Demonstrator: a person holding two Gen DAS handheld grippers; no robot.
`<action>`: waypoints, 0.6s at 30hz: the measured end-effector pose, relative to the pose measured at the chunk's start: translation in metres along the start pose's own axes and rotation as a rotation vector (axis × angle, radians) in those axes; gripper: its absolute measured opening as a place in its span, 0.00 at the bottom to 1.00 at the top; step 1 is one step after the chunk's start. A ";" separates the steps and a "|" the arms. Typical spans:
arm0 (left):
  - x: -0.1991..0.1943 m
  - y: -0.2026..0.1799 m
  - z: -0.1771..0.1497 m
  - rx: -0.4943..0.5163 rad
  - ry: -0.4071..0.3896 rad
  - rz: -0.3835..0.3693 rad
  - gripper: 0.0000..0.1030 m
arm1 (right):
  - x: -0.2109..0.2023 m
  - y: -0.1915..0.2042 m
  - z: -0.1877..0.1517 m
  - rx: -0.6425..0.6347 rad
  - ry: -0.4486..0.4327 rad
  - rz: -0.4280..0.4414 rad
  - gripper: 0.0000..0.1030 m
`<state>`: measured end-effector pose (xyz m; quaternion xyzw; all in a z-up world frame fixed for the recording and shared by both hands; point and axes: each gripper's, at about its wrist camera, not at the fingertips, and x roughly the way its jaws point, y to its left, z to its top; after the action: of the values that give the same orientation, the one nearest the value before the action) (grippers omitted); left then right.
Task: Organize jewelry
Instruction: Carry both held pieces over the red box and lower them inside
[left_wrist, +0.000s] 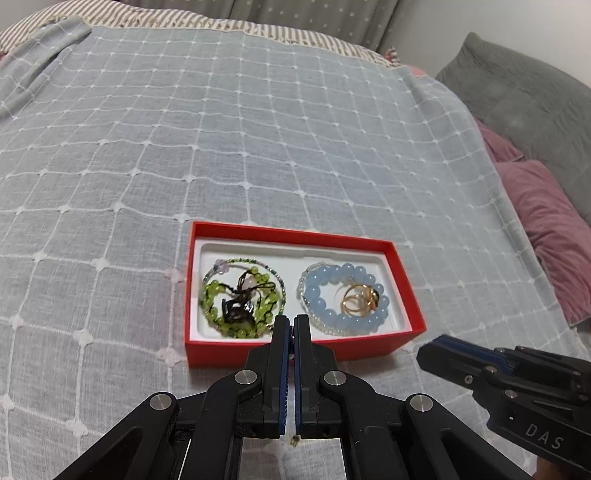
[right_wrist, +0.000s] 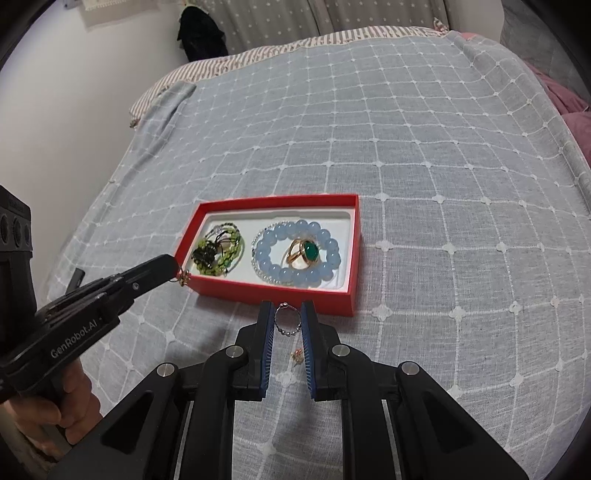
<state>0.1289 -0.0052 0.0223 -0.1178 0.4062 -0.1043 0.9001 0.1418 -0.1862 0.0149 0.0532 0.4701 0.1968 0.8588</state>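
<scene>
A red jewelry box with a white liner lies on the bed. It holds green bead strands on its left, and a pale blue bead bracelet around gold rings on its right. My left gripper is shut on a small gold earring at the box's near left edge. My right gripper is shut on a small silver beaded ring just before the box's front wall. Another small gold earring lies on the blanket between the right fingers.
The bed is covered by a grey-blue checked blanket. Pink and grey pillows lie at the right. A striped sheet and curtain are at the far end. A wall is on the left in the right wrist view.
</scene>
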 end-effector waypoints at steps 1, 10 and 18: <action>0.002 0.000 0.001 0.000 0.002 0.001 0.00 | 0.001 0.000 0.002 0.002 -0.004 -0.002 0.15; 0.011 -0.006 0.015 0.005 -0.018 0.022 0.00 | 0.011 -0.006 0.021 0.041 -0.036 0.022 0.15; 0.028 -0.018 0.020 0.039 -0.007 0.042 0.00 | 0.020 -0.015 0.032 0.077 -0.032 0.045 0.15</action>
<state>0.1606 -0.0274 0.0206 -0.0920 0.4034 -0.0927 0.9057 0.1823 -0.1890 0.0124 0.1001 0.4622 0.1970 0.8588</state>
